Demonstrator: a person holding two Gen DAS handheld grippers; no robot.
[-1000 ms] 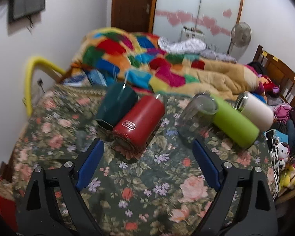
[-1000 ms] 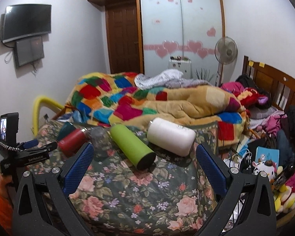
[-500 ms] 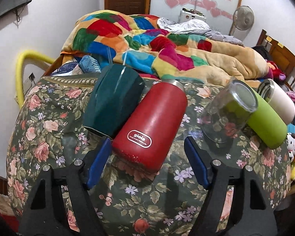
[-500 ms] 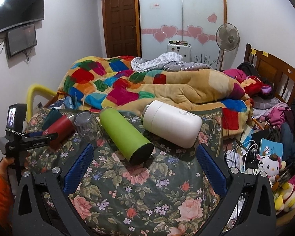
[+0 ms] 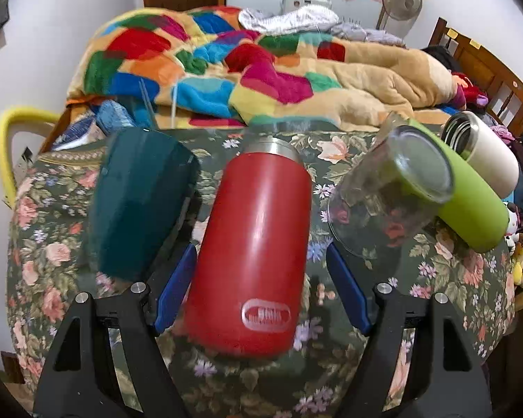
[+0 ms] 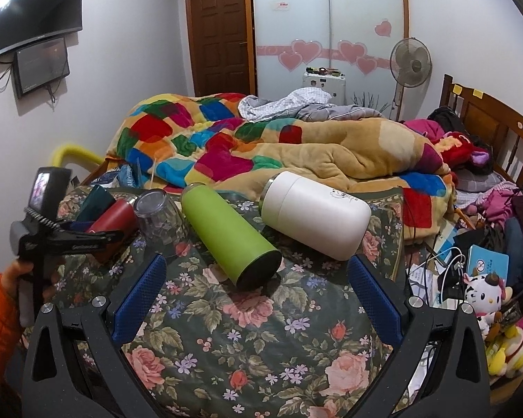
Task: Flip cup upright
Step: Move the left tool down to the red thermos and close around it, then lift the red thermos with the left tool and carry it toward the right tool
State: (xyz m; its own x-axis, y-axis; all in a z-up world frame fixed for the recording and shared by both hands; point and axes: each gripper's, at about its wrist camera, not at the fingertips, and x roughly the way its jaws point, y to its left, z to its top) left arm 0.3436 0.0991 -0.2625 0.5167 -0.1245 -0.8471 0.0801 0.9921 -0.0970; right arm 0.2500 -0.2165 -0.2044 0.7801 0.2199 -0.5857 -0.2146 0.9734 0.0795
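Even, soft indoor light fills both views, bright on the pale walls. The left wrist view is smeared by motion blur: the red bottle (image 5: 254, 244) and its label lack sharpness. Fisheye bending curves everything toward dark vignetted corners at 2 and 10 o'clock. The right wrist view is crisp.

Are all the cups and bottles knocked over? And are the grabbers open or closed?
red bottle: lying on its side, between open jaws
dark green cup: tipped over
clear glass cup: lying on its side
green bottle: lying on its side
white bottle: lying on its side
left hand-held gripper: open
right hand-held gripper: open, empty
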